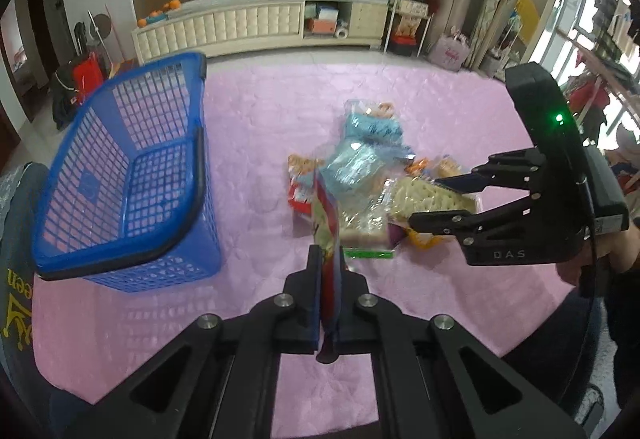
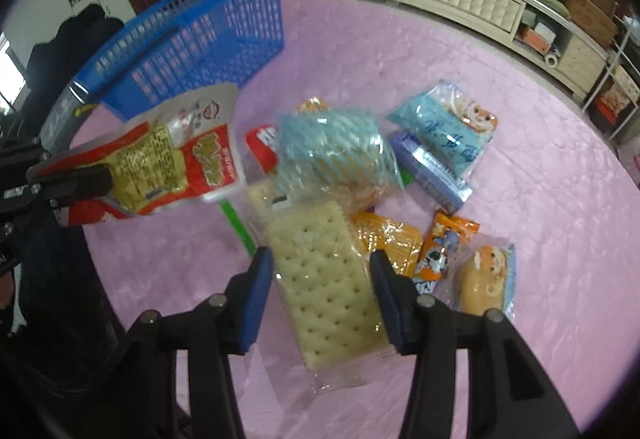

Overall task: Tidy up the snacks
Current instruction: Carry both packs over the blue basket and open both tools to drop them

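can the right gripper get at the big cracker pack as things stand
Probably yes. The right gripper already straddles the cracker pack, which lies on top of the snack pile with nothing over it; its fingers look not quite pressed on it.

"DAS" stands in raised letters on the right gripper, right of the basket. Yellow letters "een" show on dark cloth left of the basket. The red packet's print is too blurred to read.
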`<move>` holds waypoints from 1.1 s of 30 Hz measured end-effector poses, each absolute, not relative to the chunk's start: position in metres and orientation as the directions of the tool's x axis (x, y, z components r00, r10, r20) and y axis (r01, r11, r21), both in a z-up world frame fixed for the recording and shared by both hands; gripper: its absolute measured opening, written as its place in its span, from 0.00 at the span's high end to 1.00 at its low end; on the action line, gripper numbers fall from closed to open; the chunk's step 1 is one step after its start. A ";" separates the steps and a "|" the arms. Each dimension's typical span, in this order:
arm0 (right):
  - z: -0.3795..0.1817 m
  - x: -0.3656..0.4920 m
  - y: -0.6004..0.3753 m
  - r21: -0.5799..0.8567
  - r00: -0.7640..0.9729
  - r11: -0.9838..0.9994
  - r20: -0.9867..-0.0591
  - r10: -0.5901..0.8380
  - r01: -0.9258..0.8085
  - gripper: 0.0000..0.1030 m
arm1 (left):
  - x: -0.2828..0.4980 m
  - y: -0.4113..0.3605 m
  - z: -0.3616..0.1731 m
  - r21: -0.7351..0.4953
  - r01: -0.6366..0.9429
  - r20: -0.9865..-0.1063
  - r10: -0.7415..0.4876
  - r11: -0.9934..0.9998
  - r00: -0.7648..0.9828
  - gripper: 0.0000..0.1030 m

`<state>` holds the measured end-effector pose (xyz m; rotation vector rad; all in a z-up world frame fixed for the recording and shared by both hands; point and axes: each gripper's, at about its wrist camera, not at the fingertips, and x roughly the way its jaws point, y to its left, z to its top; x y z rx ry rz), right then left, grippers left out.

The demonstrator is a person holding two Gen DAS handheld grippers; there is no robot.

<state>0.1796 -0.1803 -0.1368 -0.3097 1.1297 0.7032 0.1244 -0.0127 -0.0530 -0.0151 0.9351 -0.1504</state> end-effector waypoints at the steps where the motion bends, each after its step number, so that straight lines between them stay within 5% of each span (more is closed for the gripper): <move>1: -0.131 0.175 -0.179 0.114 0.255 0.751 -0.899 0.357 -0.650 0.47 | 0.120 -0.012 -0.046 -0.072 0.126 -0.791 -0.134 0.989 0.597 0.97; 18: -0.013 0.174 -0.137 0.113 0.422 0.774 -0.785 0.454 -0.623 0.47 | 0.100 0.041 0.048 -0.051 0.104 -0.656 -0.112 0.993 0.746 0.97; 33: 0.008 0.203 -0.026 0.150 0.385 0.699 -0.746 0.544 -0.699 0.47 | 0.134 0.135 0.069 -0.034 -0.019 -0.641 -0.008 0.999 0.767 0.97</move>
